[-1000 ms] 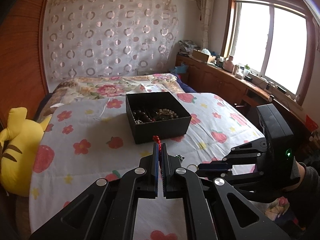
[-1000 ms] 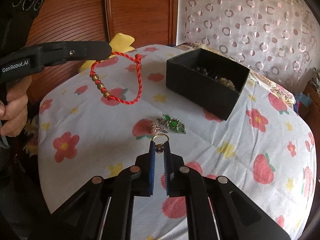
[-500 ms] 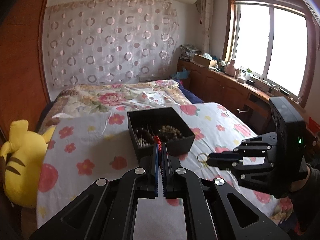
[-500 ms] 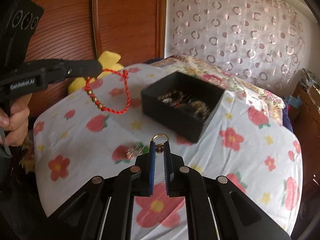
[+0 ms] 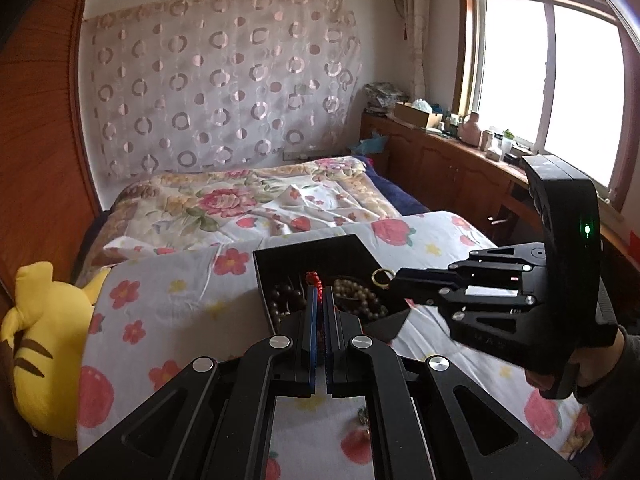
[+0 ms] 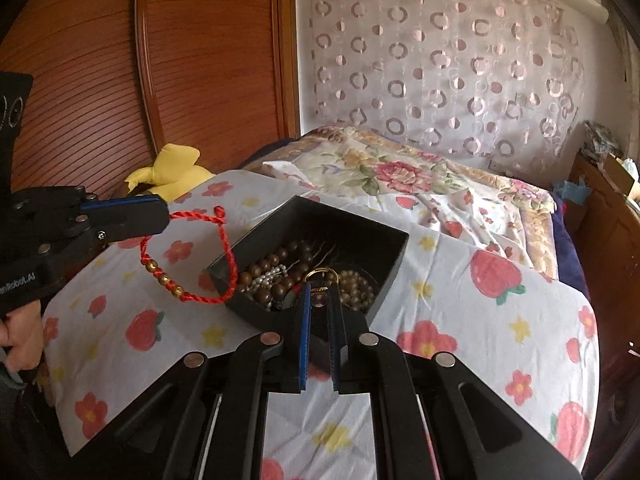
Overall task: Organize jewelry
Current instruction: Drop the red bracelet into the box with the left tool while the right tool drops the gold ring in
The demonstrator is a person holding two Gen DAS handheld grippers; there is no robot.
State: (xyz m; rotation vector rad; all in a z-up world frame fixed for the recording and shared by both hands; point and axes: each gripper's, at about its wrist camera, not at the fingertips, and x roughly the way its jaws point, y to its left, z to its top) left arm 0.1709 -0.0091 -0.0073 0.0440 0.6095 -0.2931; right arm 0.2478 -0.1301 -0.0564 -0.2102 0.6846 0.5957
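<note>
Right claw: my right gripper [image 6: 319, 294] is pinched nearly closed on a gold ring [image 6: 320, 274], and I hold it over the open black box [image 6: 394, 260].
Left claw: my left gripper [image 5: 319, 294] is clamped tight on a red cord bracelet [image 6: 188, 258] with gold beads; the loop hangs at the box's near-left wall, partly outside it.
Box contents: dark wooden beads [image 6: 276, 268], a pale pearl strand [image 6: 268, 274] and tan beads [image 6: 356, 284] already lie inside.
Left to do: I judge both held pieces not yet released; a small item [image 5: 363, 414] rests on the strawberry bedsheet [image 6: 500, 320] between my left gripper's arms, too blurred to name.
Progress: well along, I judge, with two drops and that stray piece remaining.
Change since a second ago: both grippers have come from above the sheet to the box; the ring was short of the box and is now above its contents.
Surroundings: yellow plush [image 5: 36, 344] at bed's left edge.
</note>
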